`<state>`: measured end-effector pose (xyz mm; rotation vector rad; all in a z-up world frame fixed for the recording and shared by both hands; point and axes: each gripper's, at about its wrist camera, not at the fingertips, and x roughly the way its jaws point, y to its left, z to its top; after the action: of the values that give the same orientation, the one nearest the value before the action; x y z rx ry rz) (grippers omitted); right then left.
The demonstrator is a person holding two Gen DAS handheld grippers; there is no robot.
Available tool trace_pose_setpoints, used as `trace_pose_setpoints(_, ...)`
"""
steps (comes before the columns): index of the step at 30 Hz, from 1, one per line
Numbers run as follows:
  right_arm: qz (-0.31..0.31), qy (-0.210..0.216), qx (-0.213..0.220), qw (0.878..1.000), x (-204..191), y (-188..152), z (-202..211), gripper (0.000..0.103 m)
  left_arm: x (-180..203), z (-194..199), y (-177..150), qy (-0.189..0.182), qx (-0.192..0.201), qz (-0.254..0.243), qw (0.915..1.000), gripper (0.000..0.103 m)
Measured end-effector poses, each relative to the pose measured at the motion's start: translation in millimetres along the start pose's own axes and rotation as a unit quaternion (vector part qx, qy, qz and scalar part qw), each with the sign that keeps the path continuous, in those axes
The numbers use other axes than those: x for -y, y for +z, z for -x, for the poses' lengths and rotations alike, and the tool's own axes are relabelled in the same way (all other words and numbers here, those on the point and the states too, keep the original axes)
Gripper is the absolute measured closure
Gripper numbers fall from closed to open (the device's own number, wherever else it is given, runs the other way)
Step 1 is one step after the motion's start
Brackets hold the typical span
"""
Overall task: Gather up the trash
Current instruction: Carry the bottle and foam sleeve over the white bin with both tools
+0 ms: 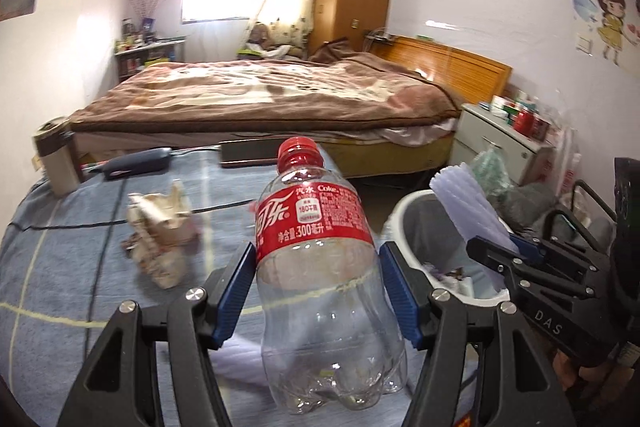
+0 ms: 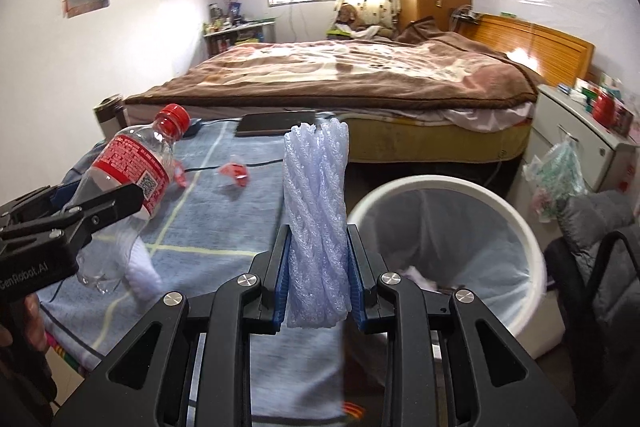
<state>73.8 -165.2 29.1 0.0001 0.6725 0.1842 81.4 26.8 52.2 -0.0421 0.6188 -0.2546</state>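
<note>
The left gripper (image 1: 318, 291) clamped the clear plastic cola bottle (image 1: 320, 279); the right gripper (image 2: 318, 281) pinched pale foam netting (image 2: 316, 211). Both wanted releasing squarely over the white round bin (image 2: 524, 223).

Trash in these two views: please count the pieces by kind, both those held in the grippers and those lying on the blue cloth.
Plastic bottle, in the left gripper: 1
Foam net sleeve, in the right gripper: 1
Crumpled paper on the blue cloth: 1
Red wrapper on the cloth: 1
Total: 4

red-labelled bottle (image 1: 320, 267), pale lilac foam net (image 2: 316, 223)
</note>
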Motion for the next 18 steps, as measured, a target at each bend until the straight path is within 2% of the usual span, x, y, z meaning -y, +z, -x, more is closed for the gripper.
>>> trace_pose_setpoints(8,-0.026,-0.036,-0.003,0.999,37,-4,6,0.076,58,-28,7,-0.057,-0.02,-0.028,0.9978,0.037)
trace_pose_setpoints(14,-0.051,-0.062,-0.026,0.996,68,-12,0,0.075,95,-56,10,-0.103,-0.047,-0.036,0.993,0.037)
trace_pose_setpoints(18,-0.064,-0.078,-0.047,0.994,85,-16,-9,0.076,117,-76,10,-0.105,-0.064,-0.048,0.9913,0.037)
